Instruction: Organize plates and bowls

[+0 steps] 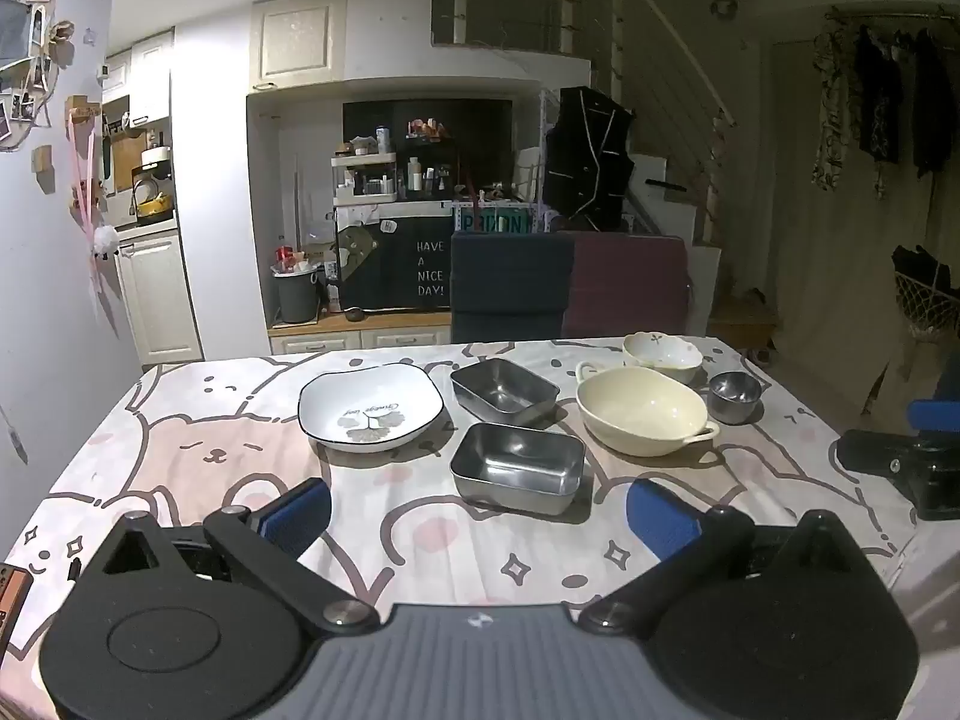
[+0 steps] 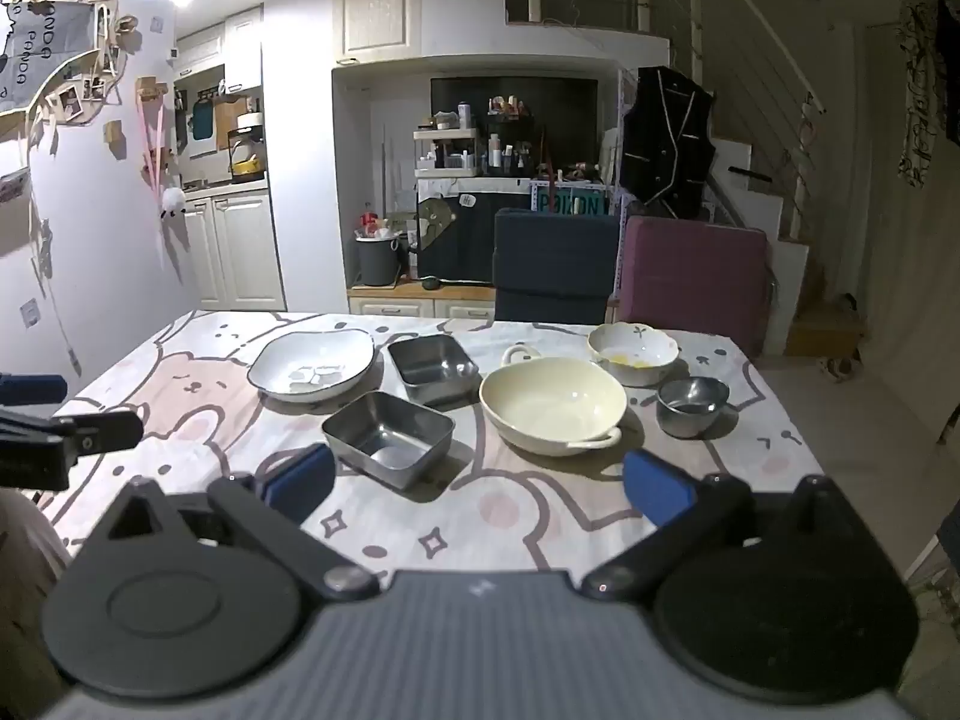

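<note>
Both claws wide open and empty, hanging over the near edge of the counter (image 1: 180,420), tilted somewhat downward toward the dishes. Nothing stacked or nested yet, so the task judged to be at its very start.

Left claw (image 1: 480,519): nearest dish straight ahead of the gap, the near steel tray (image 1: 517,465), long axis running across the view, so the fingers would straddle its short sides only if spread along that length. Far steel tray (image 1: 503,390) right behind it, close but apart. White plate (image 1: 371,414) ahead and to the left, cream bowl (image 1: 642,411) ahead and to the right, its two handles lying on a diagonal.

Right claw (image 2: 480,483): the same near steel tray (image 2: 389,437) ahead and slightly left, just beyond the left finger; cream bowl (image 2: 553,405) ahead and slightly right. Small steel cup (image 2: 690,405) and flowered bowl (image 2: 633,351) farther right and back, well nearer this claw than the left one.

Likely split: left side for plate and trays, right side for bowls and cup.
</note>
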